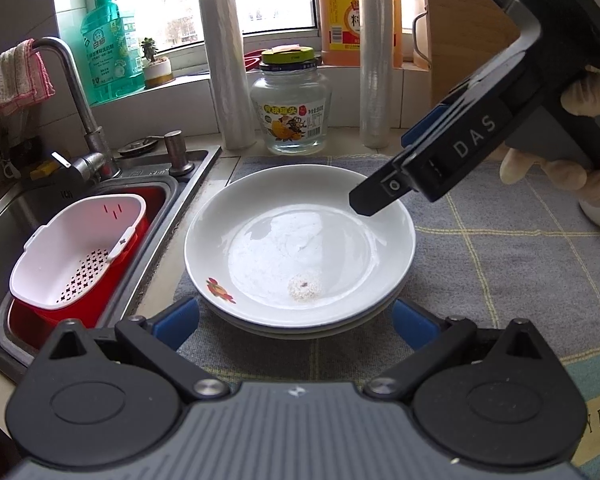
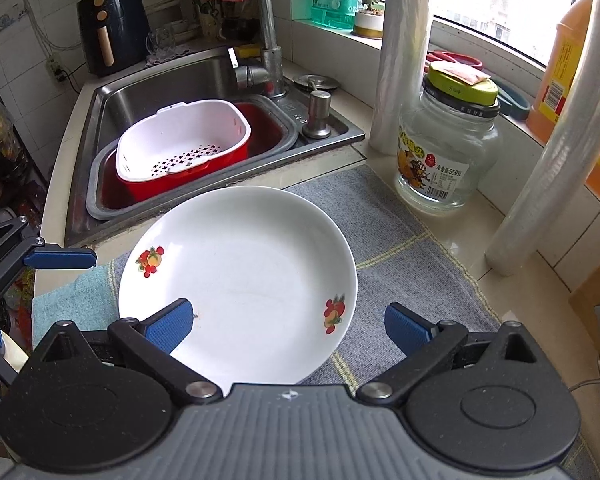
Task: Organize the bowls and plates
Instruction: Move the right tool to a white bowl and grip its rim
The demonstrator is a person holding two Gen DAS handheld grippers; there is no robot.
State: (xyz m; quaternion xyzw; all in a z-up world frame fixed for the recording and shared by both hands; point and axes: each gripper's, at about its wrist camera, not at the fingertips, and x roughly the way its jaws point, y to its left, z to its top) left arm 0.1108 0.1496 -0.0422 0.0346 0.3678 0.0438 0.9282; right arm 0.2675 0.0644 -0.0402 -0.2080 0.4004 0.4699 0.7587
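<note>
Nearest the left wrist camera, the left hand-held gripper is spread wide, its blue pads either side of a stack of white plates without touching it. The stack sits on a grey cloth on the worktop. At two o'clock, the right hand-held gripper hangs above the rim, spread and empty; at ten o'clock lies the sink.

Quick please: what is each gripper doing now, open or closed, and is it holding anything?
Left gripper: open, holds nothing; the stacked plates lie ahead of it.
Right gripper: open wide, holds nothing, above the top plate.
</note>
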